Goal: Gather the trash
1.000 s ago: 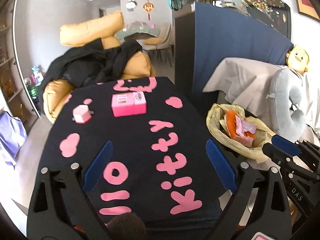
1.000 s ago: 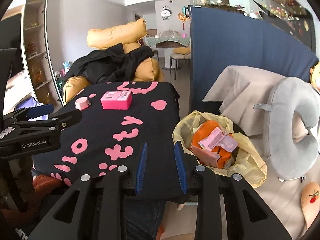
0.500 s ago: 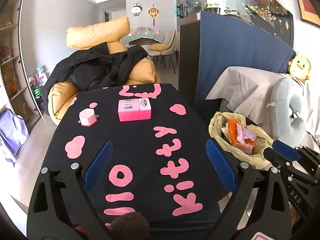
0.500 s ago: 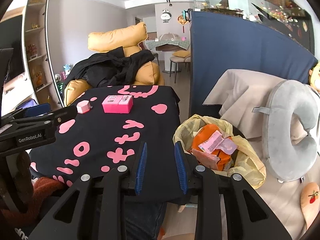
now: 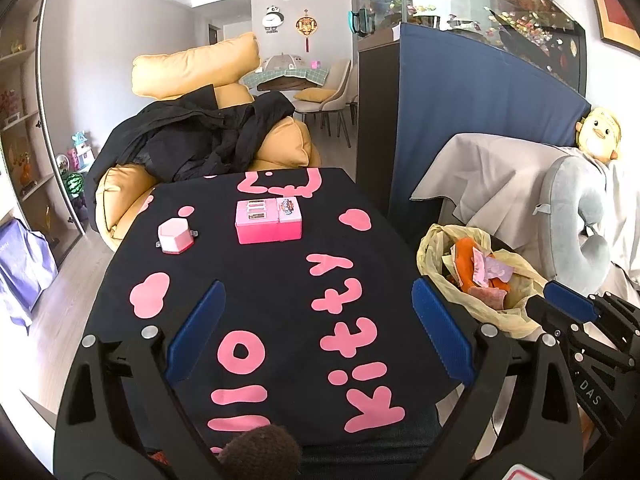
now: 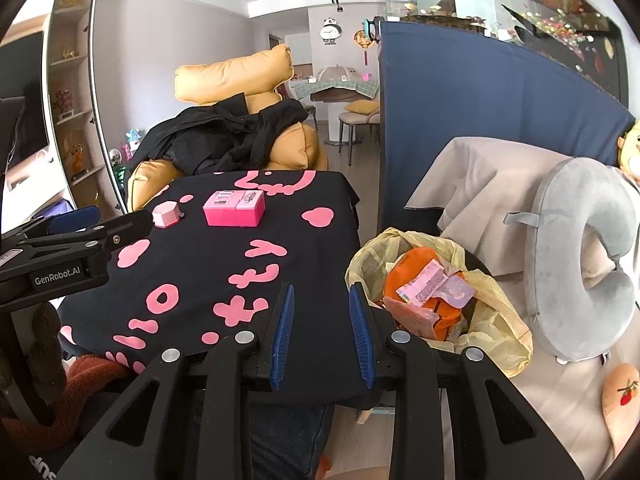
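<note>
The left hand-held gripper (image 5: pixel 316 332) is wide open and holds nothing. The right hand-held gripper (image 6: pixel 322 330) has its fingers close together with a small gap, and nothing sits between them. Both hang over the near edge of the black surface (image 5: pixel 280 280). The trash bag (image 6: pixel 496 304), yellow and full of orange and pink wrappers (image 6: pixel 428 288), sits just right of the surface, near the right hand-held gripper. Its near edge is hidden behind the fingers. Only the right view shows the whole bag. Far off lie a pink box (image 5: pixel 268 226) and a small pink case (image 5: pixel 175 236).
</note>
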### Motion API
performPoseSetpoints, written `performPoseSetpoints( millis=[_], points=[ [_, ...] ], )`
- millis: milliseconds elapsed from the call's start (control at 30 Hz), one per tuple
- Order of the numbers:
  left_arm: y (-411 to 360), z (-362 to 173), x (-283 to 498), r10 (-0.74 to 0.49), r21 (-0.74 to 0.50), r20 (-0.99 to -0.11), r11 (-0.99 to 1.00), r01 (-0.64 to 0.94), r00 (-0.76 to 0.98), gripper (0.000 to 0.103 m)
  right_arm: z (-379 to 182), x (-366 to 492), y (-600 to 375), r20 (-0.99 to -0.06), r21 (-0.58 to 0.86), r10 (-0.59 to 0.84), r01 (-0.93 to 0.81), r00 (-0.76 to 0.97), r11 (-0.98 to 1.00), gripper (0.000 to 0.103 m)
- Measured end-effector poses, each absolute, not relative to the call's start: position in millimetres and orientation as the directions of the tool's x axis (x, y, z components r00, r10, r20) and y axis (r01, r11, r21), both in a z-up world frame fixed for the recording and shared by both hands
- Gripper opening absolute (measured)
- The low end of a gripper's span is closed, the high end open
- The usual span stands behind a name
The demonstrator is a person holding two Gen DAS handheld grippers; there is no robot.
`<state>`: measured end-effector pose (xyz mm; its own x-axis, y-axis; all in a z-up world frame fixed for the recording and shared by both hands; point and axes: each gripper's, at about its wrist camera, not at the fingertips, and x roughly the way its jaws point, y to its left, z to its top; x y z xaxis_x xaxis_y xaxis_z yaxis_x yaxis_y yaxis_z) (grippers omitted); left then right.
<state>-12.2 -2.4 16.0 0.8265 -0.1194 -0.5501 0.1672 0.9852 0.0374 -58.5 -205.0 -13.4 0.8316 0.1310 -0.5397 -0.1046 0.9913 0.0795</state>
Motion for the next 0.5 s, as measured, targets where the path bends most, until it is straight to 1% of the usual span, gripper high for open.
performPoseSetpoints(
  millis=[500],
  points=[
    [-4.3, 16.1, -12.9, -0.118, 0.037, -0.552, 0.985, 0.166, 0.826, 0.09, -14.7, -58.4, -209.1, -0.542, 0.084, 0.129, -0.1, 0.83, 0.992, 0.028]
  ],
)
